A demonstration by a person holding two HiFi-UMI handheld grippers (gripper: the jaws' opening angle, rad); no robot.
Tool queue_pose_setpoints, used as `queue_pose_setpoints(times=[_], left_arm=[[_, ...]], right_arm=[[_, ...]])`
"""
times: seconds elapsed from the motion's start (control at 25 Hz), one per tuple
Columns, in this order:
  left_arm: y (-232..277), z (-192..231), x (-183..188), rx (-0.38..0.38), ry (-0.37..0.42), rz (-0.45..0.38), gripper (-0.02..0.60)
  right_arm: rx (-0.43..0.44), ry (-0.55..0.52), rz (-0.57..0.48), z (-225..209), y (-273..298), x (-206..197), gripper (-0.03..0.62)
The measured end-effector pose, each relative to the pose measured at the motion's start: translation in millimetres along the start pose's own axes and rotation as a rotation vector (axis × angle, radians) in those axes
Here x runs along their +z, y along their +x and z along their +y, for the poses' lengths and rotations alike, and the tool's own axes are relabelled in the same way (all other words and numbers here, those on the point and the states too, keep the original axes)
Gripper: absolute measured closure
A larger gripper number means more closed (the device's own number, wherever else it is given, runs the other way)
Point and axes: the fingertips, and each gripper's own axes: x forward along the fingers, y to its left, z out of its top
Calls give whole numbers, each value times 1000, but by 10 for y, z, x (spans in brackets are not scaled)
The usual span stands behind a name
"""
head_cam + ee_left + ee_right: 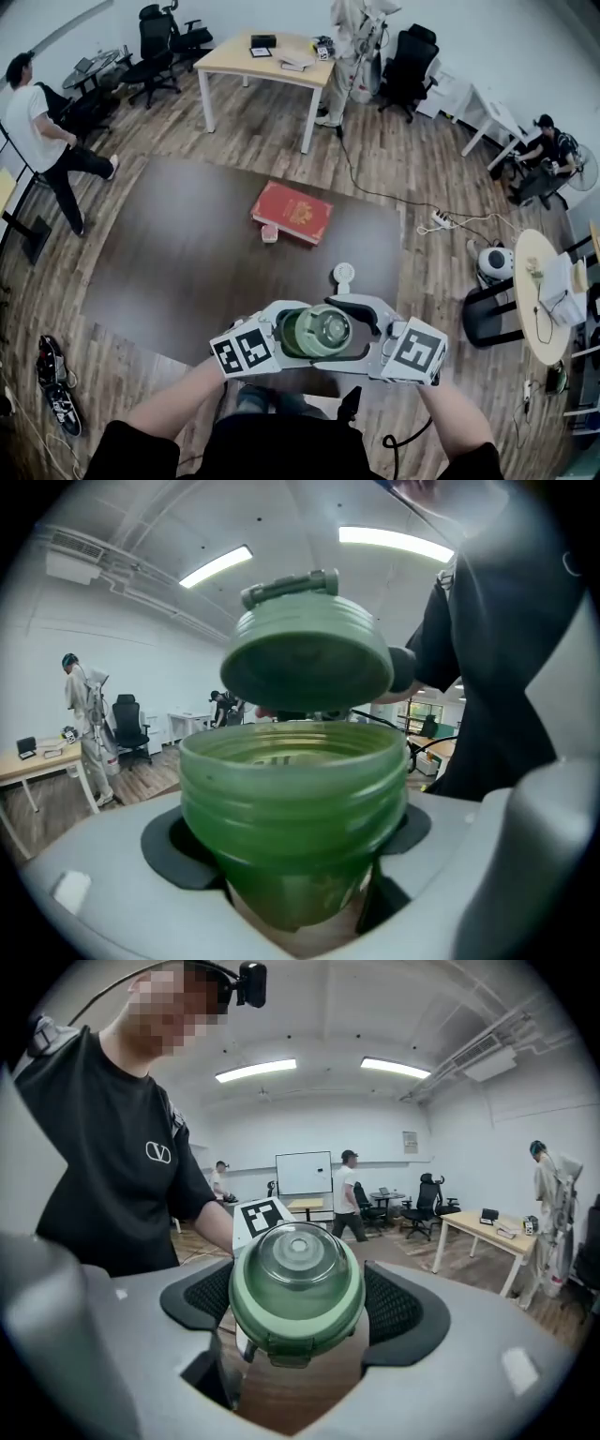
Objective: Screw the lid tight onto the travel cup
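Observation:
My left gripper (pixel 284 336) is shut on the green travel cup (pixel 292 794), whose open threaded mouth points away from the jaws. My right gripper (pixel 367 330) is shut on the green lid (pixel 296 1290), which has a clear domed top, gripped between its black pads (pixel 398 1305). The two grippers face each other in front of the person's chest. In the left gripper view the lid (pixel 307 664) hangs tilted just beyond the cup's mouth, with a narrow gap between them. In the head view the cup (pixel 292 334) and the lid (pixel 328 329) sit close together.
Below lies a dark rug (pixel 178 253) with a red book (pixel 292 212) and a small white object (pixel 344 274) on it. A wooden table (pixel 234 56), office chairs (pixel 159 42), other people (pixel 42 131), a power strip (pixel 441 221) and a round side table (pixel 525 309) stand around.

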Motion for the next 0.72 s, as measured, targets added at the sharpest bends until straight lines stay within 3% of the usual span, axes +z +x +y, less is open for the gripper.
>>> queue_pose_setpoints(times=[0.2, 0.4, 0.56, 0.72], left_arm=[[19, -245, 229, -62, 24, 14, 166], [-44, -325, 281, -67, 61, 47, 163], [-64, -345, 298, -64, 64, 50, 163], [-95, -296, 304, -29, 69, 47, 163]], right_arm=[[82, -46, 39, 186, 30, 81, 151], [120, -108, 98, 275, 53, 34, 151], [91, -130, 135, 281, 80, 42, 151], [-3, -66, 117, 248, 103, 63, 151]])
